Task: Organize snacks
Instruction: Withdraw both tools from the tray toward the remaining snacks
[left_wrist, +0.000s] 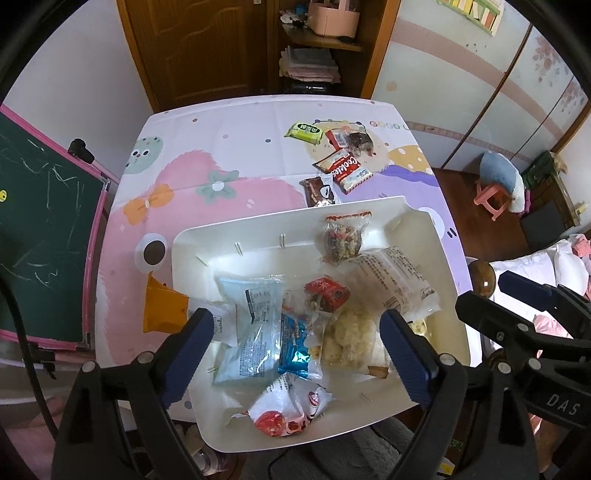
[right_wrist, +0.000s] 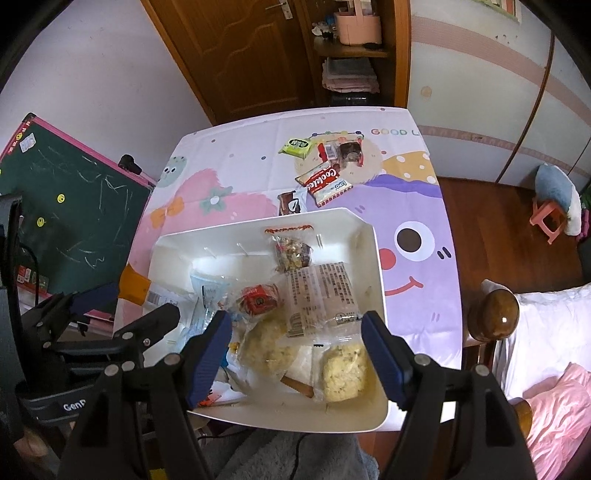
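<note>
We are holding both tools, left tool (left_wrist: 297, 345) and right tool (right_wrist: 297, 350), spread apart and empty above the white rectangular plastic bin (left_wrist: 417, 218), collecting packets; four wrapped snacks (left_wrist: 341, 166) are waiting upper-centre on the desk (left_wrist: 221, 129).

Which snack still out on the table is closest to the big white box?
The dark brown chocolate packet. It lies right against the white box's far rim; the Cookies pack and green packet sit farther away.

Green chalkboard (left_wrist: 40, 236) left of the cartoon tablecloth (left_wrist: 229, 155), wooden door (right_wrist: 236, 55) behind, pink stool (right_wrist: 550, 218) right.
</note>
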